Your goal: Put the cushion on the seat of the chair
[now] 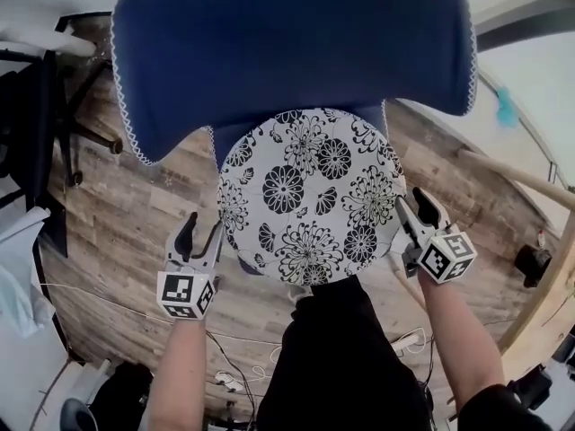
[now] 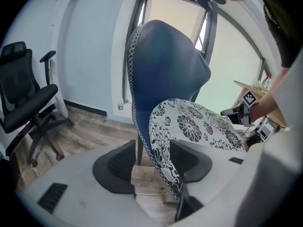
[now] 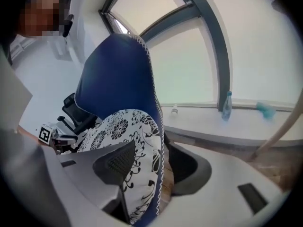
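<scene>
A round white cushion with black flowers lies on the seat of the blue chair, whose backrest rises behind it. My left gripper sits at the cushion's left rim and my right gripper at its right rim. In the left gripper view the cushion has its piped edge running between the jaws, and the left gripper is open, with floor showing beside the edge. The right gripper view shows the cushion edge between wide jaws, so the right gripper is open too.
A black office chair stands to the left on the wooden floor. Cables lie on the floor near the person's feet. A wooden pole slants at the right. A bottle stands on the window sill behind the chair.
</scene>
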A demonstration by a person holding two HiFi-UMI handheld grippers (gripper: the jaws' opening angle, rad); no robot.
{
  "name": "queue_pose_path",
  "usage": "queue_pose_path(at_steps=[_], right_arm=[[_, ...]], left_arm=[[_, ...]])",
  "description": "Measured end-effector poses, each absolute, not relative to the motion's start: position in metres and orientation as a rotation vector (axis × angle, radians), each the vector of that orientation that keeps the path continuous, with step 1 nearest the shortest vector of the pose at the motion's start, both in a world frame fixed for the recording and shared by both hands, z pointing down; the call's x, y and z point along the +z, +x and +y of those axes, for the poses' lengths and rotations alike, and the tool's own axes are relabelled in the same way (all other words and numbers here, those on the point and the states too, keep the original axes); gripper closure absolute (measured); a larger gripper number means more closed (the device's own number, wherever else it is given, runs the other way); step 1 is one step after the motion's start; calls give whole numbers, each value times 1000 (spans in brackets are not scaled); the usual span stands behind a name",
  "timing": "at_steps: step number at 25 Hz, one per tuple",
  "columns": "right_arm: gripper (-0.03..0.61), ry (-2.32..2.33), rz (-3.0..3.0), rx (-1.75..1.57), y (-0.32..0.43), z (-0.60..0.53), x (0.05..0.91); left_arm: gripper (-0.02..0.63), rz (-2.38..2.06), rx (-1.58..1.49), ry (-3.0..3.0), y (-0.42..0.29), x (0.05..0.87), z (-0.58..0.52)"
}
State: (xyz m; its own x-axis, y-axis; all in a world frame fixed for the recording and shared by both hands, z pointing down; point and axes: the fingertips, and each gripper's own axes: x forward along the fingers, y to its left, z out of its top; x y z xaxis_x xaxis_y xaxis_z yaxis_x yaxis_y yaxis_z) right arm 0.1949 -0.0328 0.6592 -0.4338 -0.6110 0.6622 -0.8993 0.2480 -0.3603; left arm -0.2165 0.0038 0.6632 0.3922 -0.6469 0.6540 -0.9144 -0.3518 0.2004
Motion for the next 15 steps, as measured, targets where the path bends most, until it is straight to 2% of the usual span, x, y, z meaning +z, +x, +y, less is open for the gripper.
queue_pose_path(at_steps=[13,15], right_arm=[[357,1407,-2311,852,160,-20,541],[373,1403,-2340,823,153,-15,514]], left_arm=[[410,-1414,530,2246,-211,543,13],[410,-1430,513,2263,-211,517,17]])
